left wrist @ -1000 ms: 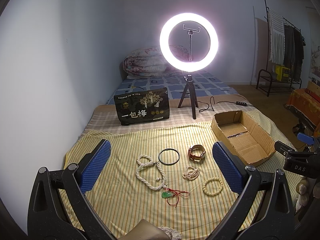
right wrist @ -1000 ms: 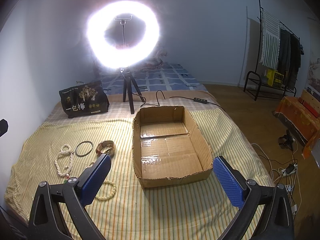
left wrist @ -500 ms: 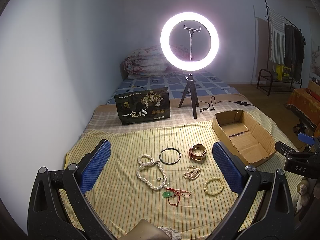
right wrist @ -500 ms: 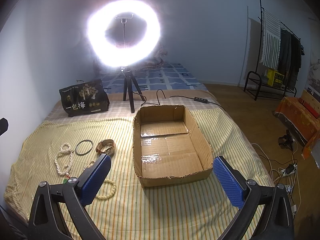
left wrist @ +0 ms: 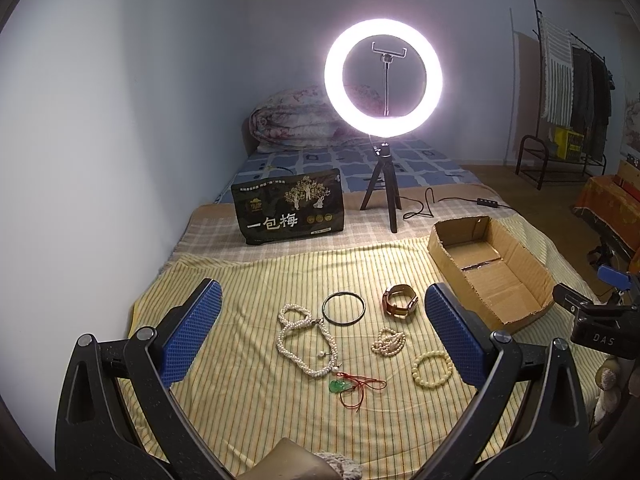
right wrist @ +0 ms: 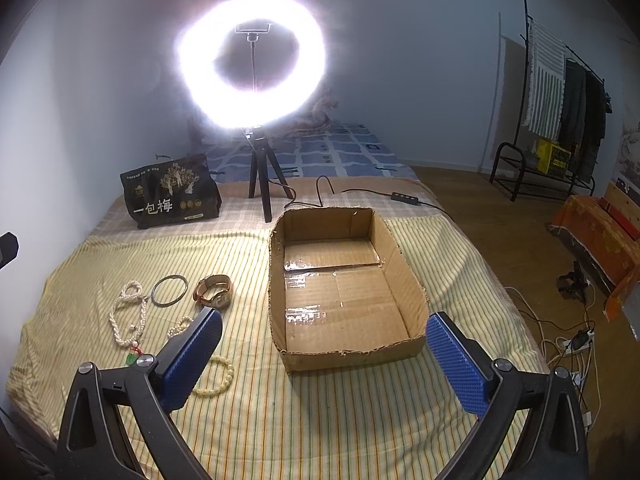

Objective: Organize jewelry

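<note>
Both tools hang above a bed covered in a yellow striped cloth (left wrist: 248,280). The left gripper (left wrist: 322,332) has its jaws spread wide, the blue dimpled pads empty; the right gripper (right wrist: 324,354) is likewise wide apart and holds nothing.

In the left wrist view the jewelry lies loose at centre frame, between the pads. A long white bead necklace (left wrist: 298,338) loops beside a thin dark bangle (left wrist: 344,308). Right of the bangle sits a brown-strapped wristwatch (left wrist: 400,302), curled on its side. Below it lie a small heap of pale beads (left wrist: 388,342) and a round cream bead bracelet (left wrist: 433,368). Lowest is a green pendant (left wrist: 338,385) on tangled red cord.

An open, shallow cardboard box (right wrist: 416,300), with rough torn edges and shiny tape across its floor, fills centre frame in the right wrist view, just right of the jewelry. Behind, at upper centre, glows a ring light (left wrist: 383,78) on a small black tripod, with a black printed bag (left wrist: 288,212) to its left.
</note>
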Demonstrator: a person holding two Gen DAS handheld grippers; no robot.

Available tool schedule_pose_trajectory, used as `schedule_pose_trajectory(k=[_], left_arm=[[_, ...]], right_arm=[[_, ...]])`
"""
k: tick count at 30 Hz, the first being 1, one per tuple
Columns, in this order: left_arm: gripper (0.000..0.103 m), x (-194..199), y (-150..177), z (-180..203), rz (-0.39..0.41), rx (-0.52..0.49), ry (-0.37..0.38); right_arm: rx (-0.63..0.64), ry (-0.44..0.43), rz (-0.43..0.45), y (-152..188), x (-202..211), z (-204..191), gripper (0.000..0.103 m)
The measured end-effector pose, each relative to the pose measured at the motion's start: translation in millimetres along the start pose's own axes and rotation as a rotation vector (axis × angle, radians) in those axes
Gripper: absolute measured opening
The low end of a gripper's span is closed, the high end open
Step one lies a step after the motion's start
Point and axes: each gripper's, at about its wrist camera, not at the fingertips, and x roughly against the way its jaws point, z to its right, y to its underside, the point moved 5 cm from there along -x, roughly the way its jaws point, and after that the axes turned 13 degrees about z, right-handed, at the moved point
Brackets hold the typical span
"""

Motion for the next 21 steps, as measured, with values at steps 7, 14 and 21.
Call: schedule_pose_trajectory(k=[7,14,21], left_arm=[[0.103,-10,8,-10,-0.026,0.003,-0.025],[0.103,-22,14,-34,-0.061,0.024,-0.066],[0.103,-44,29,-62,-0.148,0.071,-0.091]], right_arm=[[0.012,-0.015,-0.016,1,-4,-5,0.103],[0.057,-0.050,-0.027,7,-8,-17,0.103],[0.083,-0.149,-0.086,23,-23,-39,0.100]])
